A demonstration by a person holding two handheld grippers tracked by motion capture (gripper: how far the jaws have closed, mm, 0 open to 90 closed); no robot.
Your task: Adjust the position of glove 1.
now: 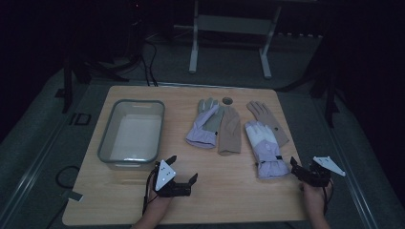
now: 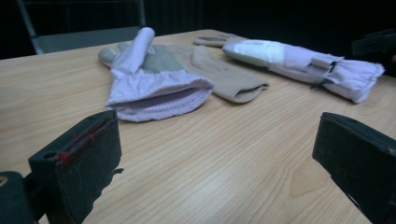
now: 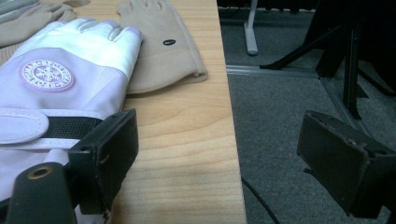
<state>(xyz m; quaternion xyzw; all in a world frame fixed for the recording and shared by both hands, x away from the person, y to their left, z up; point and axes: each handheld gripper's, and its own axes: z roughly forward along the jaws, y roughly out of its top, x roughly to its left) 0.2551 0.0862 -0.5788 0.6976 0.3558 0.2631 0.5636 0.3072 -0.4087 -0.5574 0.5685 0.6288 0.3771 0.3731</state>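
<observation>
Dark room, wooden table (image 1: 119, 200). Gloves laid flat beside plastic bin (image 1: 131, 133), ready for picking. Left gripper (image 1: 184, 174) wide apart, empty; right gripper (image 1: 298, 169) wide apart at lilac ski glove (image 1: 265, 150) cuff.

Bare table (image 1: 224, 191) lies open before the gloves (image 1: 215, 126); the bin (image 1: 131, 133) blocks the left.

High view: overhead, facing fwd/down over whole table (image 1: 95, 200). Left gripper view: low, close, along tabletop. Right gripper view: low at table's edge. All share the lilac gloves (image 1: 265, 148) (image 2: 299, 63) (image 3: 60, 88).
</observation>
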